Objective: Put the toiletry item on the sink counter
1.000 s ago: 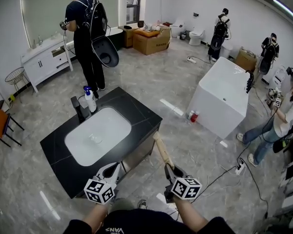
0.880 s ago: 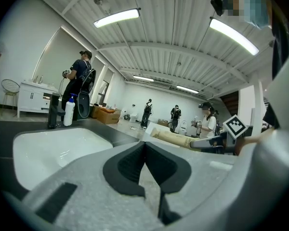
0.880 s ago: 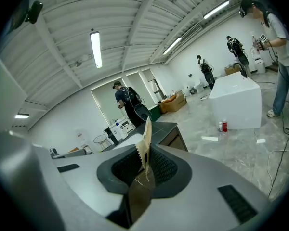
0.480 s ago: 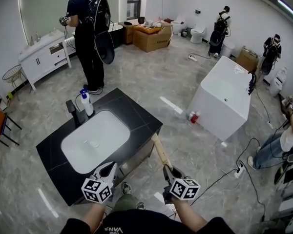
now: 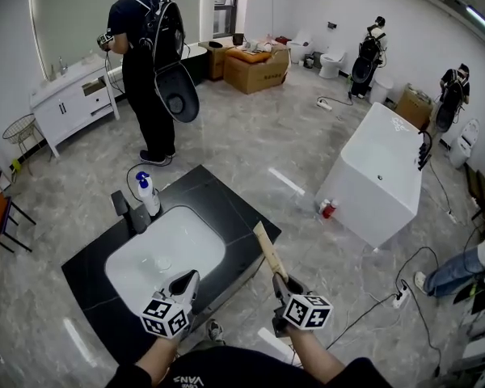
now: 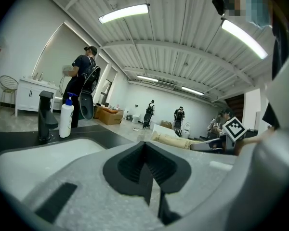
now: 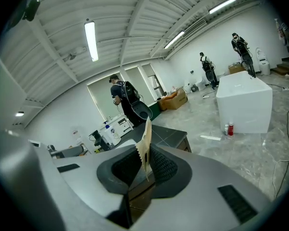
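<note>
A flat tan paper packet (image 5: 267,251) sticks up and forward out of my right gripper (image 5: 281,284), which is shut on its lower end; in the right gripper view the packet (image 7: 146,143) stands edge-on between the pads. It hangs just off the front right corner of the black sink counter (image 5: 226,196). The counter holds a white basin (image 5: 166,257), a black faucet (image 5: 123,208) and a white spray bottle (image 5: 148,194). My left gripper (image 5: 187,280) hovers over the counter's near edge, shut with nothing in it (image 6: 147,170).
A person with a backpack (image 5: 149,47) stands beyond the counter, holding a toilet seat. A white bathtub (image 5: 380,180) stands to the right with red cans (image 5: 329,208) at its foot. A white vanity (image 5: 69,95) and cardboard boxes (image 5: 255,63) are at the back. Cables cross the floor at right.
The view has shifted a little, so the counter sits slightly nearer my grippers. Both grippers keep their pose and the packet stays held. The person at the right edge has mostly left view.
</note>
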### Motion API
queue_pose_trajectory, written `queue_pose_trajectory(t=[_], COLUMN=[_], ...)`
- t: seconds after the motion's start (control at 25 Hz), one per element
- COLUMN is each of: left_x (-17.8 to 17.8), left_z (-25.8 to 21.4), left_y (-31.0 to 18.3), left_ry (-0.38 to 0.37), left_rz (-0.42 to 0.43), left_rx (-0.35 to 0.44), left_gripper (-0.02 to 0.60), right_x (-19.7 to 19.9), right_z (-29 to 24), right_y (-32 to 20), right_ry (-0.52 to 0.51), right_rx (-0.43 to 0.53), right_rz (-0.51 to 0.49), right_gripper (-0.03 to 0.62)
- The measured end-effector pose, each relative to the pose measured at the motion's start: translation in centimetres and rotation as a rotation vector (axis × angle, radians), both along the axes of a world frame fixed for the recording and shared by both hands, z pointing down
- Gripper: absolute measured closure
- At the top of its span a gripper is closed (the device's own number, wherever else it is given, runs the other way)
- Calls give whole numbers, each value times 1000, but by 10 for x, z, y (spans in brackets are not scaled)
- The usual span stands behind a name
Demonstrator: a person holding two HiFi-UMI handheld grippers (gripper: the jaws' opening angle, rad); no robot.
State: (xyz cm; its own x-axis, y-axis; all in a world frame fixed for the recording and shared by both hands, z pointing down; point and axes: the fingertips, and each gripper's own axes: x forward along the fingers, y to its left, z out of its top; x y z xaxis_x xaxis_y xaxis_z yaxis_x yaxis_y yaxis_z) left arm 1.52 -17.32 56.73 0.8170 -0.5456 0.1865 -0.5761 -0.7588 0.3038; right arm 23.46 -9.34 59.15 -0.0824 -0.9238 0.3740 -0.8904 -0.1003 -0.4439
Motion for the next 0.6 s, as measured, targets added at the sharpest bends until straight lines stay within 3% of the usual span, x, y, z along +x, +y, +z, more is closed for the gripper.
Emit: queue_pose_trajectory(t=[0.32, 0.6], left_x=[-21, -51], left_z=[-2, 9], left_y=[-46, -65], left_ry=[3, -2], left_rz=[-19, -105], left_rx=[4, -26], left_gripper=[574, 574], right_x=[-17, -27], right_z=[3, 16], right_y=[-62, -104], right_ry=[3, 28], right_rx=[-4, -37], right_rz=[-19, -72], right_gripper=[545, 545])
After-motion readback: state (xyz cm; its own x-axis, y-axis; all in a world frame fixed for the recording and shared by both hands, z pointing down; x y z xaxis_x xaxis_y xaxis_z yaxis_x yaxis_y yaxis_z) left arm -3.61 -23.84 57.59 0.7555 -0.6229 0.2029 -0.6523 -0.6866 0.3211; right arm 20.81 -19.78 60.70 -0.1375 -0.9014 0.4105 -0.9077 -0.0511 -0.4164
